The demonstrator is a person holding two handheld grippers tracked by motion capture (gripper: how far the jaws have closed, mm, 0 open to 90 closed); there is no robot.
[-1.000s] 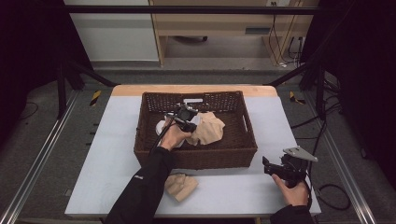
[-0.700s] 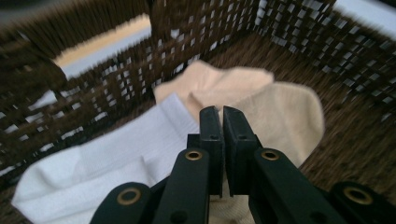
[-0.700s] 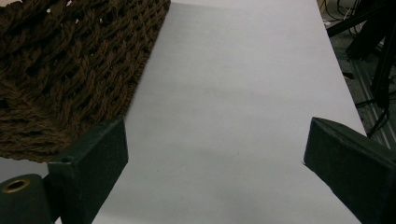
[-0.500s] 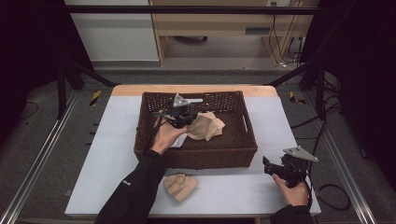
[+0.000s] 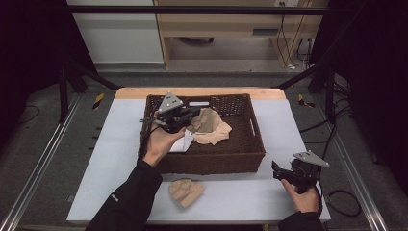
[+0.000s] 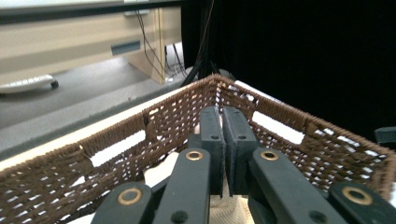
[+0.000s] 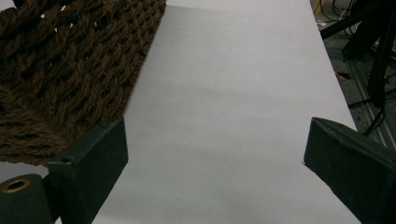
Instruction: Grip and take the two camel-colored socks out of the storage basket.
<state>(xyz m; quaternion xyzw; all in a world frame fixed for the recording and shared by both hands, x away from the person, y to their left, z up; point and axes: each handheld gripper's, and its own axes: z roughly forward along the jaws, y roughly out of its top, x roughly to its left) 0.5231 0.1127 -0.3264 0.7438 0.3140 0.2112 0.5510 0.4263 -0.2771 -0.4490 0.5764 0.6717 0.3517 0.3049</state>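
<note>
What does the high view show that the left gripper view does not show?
High view alone: the right gripper with jaws apart over the table, a folded beige cloth on the table in front of the basket, and a white item in the basket. Left gripper view alone: the left gripper has its jaws pressed together, seen close. Both: the basket and the beige cloth in it.

Black sleeves [image 5: 126, 199]; black jaws with brass-ringed screws, grey three-cornered plates [image 5: 170, 101].
</note>
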